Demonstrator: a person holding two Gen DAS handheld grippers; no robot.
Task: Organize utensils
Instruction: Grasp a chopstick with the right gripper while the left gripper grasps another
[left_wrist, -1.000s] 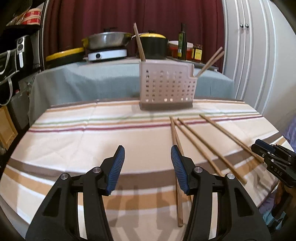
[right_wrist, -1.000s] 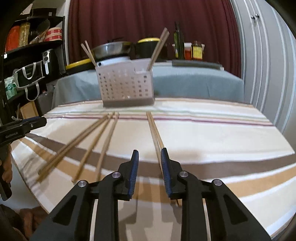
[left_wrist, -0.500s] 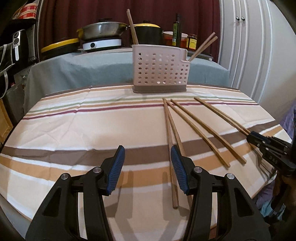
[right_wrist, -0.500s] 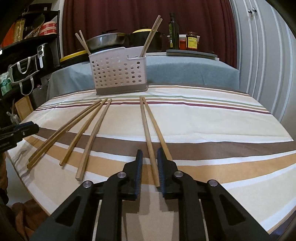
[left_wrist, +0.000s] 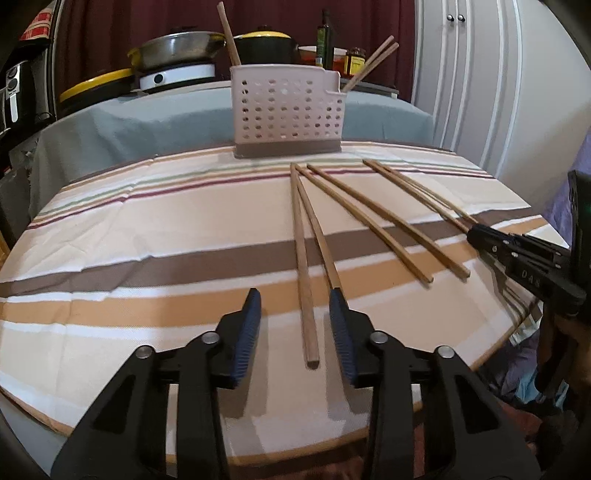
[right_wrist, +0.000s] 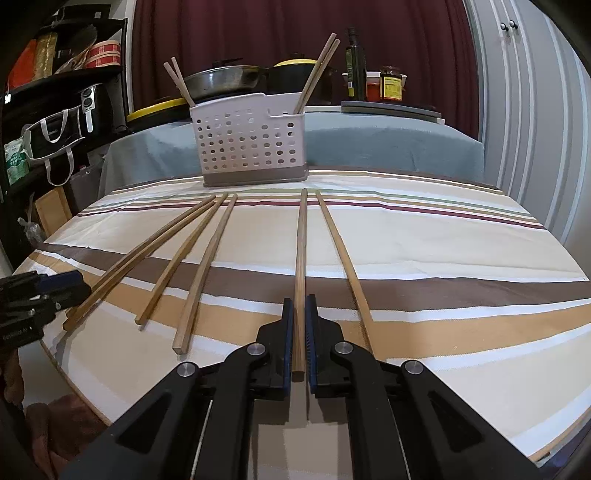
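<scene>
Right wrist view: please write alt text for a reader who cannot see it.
The right gripper has its blue-padded fingers closed around the near end of one long wooden chopstick lying on the striped tablecloth. Five more lie loose alongside, and a white perforated plastic utensil holder with chopsticks standing in it sits behind.

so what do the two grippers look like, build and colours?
Both match: the left gripper and right gripper have black plastic clamp-style bodies with angular cut-outs and round silver pivot pins. Fingers carry ribbed blue pads. In the left view, the right gripper's side bears pale lettering, not clearly readable. No cables visible.
</scene>
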